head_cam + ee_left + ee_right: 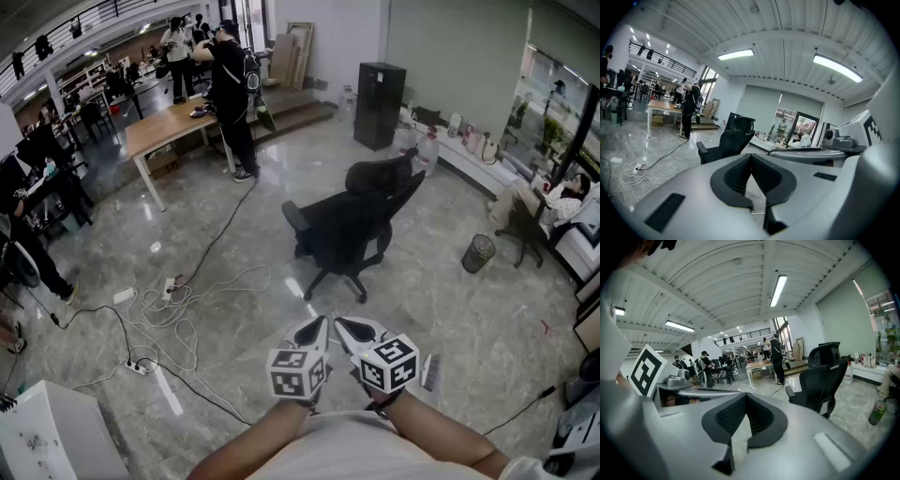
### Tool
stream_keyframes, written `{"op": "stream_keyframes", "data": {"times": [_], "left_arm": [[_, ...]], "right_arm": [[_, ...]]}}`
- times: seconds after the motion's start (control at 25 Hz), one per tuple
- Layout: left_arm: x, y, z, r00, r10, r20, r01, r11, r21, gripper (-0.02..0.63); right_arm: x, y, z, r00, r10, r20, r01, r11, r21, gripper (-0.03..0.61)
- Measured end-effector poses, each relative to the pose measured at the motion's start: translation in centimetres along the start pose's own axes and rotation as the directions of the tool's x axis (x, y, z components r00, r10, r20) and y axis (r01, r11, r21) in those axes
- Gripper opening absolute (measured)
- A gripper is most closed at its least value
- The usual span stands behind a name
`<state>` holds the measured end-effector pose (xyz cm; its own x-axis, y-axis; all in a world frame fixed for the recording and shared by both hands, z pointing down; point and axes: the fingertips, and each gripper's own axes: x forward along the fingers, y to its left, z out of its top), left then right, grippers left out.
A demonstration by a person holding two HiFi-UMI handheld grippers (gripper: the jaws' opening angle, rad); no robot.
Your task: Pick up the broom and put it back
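Observation:
Both grippers are held close in front of my body, side by side over the grey stone floor. My left gripper (317, 327) has its jaws tip to tip, with nothing between them, as the left gripper view (751, 156) also shows. My right gripper (345, 326) is likewise shut and empty (746, 396). Just right of the right gripper's marker cube, a small bristled thing (431, 372) lies on the floor; it may be the broom's head, but its handle is not visible. Both grippers point toward a black office chair (352, 220).
Loose cables and power strips (169, 300) lie on the floor at left. A white cabinet (47, 431) stands at the bottom left, a mesh bin (478, 253) at right. Farther off are a wooden table (173, 127), a standing person (230, 89) and a black cabinet (380, 103).

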<state>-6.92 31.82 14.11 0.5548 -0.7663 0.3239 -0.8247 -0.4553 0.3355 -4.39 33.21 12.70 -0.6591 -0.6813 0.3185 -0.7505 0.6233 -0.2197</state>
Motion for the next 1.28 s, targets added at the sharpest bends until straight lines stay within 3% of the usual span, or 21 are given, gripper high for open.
{"op": "stream_keyframes", "data": {"times": [0.4, 0.72, 1.0, 1.28], "left_arm": [[0.4, 0.3, -0.6, 1.0, 0.001, 0.002, -0.001, 1.0, -0.008, 0.007], [2.4, 0.9, -0.9, 1.0, 0.015, 0.019, -0.015, 1.0, -0.024, 0.007], [7.7, 3.4, -0.6, 0.998, 0.058, -0.015, -0.059, 0.998, -0.036, 0.006], [17.2, 7.9, -1.1, 0.983, 0.157, -0.09, -0.163, 0.985, -0.061, 0.006]], "right_arm": [[0.1, -0.4, -0.4, 1.0, -0.008, 0.017, 0.008, 1.0, -0.005, 0.002], [0.6, -3.5, -1.2, 0.999, -0.031, 0.033, 0.03, 0.998, 0.046, 0.005], [3.7, -9.5, -1.8, 1.0, -0.014, 0.016, 0.012, 0.994, 0.105, 0.027], [10.7, -20.0, -3.2, 0.993, 0.082, -0.087, -0.071, 0.989, 0.129, 0.069]]}}
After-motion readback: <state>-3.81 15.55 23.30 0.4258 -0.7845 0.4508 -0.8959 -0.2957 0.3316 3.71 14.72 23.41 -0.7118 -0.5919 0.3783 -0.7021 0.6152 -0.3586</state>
